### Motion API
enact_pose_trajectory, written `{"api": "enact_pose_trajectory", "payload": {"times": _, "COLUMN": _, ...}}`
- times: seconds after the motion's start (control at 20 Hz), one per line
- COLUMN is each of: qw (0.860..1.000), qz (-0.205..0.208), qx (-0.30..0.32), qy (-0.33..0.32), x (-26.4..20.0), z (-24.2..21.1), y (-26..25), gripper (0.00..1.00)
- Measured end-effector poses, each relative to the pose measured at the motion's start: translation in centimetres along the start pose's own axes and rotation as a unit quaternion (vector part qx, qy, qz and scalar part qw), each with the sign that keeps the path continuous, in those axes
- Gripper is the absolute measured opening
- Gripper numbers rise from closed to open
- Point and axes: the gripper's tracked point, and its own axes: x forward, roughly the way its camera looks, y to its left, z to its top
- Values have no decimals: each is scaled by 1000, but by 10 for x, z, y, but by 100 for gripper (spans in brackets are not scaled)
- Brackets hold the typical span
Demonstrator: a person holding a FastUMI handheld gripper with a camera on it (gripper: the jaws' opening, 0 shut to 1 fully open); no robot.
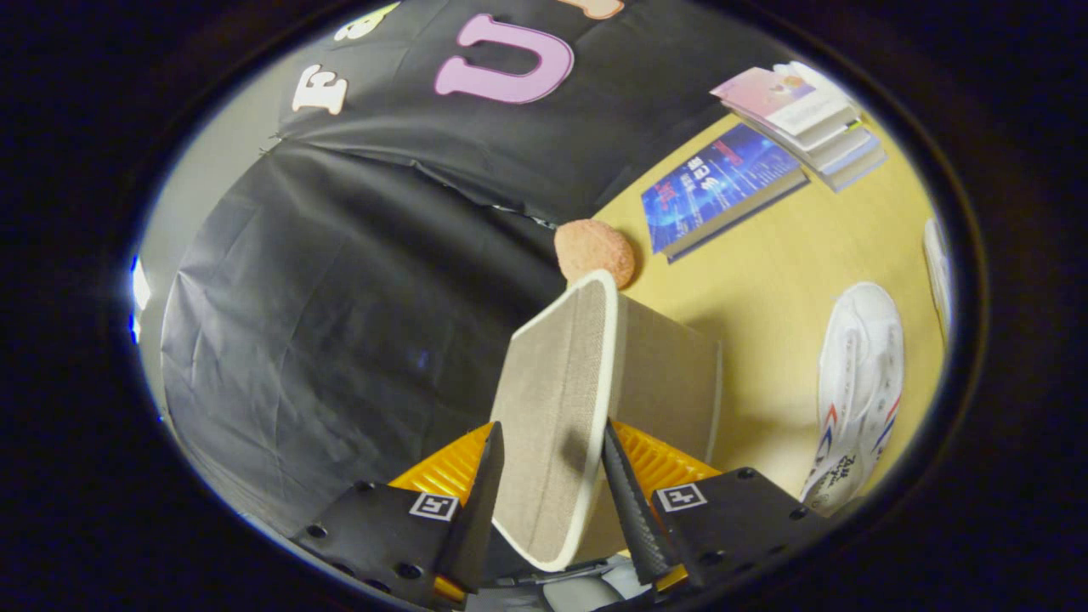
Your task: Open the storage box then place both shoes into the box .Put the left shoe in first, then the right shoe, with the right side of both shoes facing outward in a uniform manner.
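At the bottom centre of the frame the tongs (551, 442) stand partly open, their two fingers set on either side of the storage box's lid (557, 408). The lid is a beige fabric panel with a pale border, lifted edge-on so it rises from between the fingers toward the middle of the frame. Both fingers lie right against its faces, though whether they actually press on it cannot be told from here.

Just right of the lid sits the body of the storage box (671, 374), its beige wall showing behind the raised panel. It rests on the desk (765, 280), a light wooden surface that fills the right half of the frame (tilted steeply in this view).

At the right of the frame, well apart from the box, lies a white shoe (858, 382) with red and blue markings along its side. A second pale object shows at the far right edge, too cut off to identify.

Beyond the lid's top sits a round orange fuzzy thing (595, 251). Toward the upper right lie a blue book (722, 187) and a stack of books (807, 115).
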Motion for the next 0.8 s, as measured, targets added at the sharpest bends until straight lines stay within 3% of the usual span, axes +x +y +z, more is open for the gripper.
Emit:
{"api": "enact_pose_trajectory", "payload": {"times": 0.15, "qw": 999, "qz": 14, "qx": -27, "qy": 16, "x": 8, "z": 0, "y": 23, "gripper": 70}}
{"api": "enact_pose_trajectory", "payload": {"times": 0.4, "qw": 997, "qz": -31, "qx": -43, "qy": 52, "x": 19, "z": -16, "y": 5, "gripper": 70}}
{"api": "enact_pose_trajectory", "payload": {"times": 0.55, "qw": 996, "qz": -34, "qx": -33, "qy": 75, "x": 23, "z": -24, "y": -3, "gripper": 70}}
{"api": "enact_pose_trajectory", "payload": {"times": 0.65, "qw": 995, "qz": -64, "qx": -42, "qy": 70, "x": 1, "z": -11, "y": -15, "gripper": 55}}
{"api": "enact_pose_trajectory", "payload": {"times": 0.75, "qw": 995, "qz": -60, "qx": -40, "qy": 72, "x": 44, "z": -32, "y": -17, "gripper": 40}}
{"api": "enact_pose_trajectory", "payload": {"times": 0.8, "qw": 995, "qz": -57, "qx": -40, "qy": 77, "x": 32, "z": -29, "y": -17, "gripper": 33}}
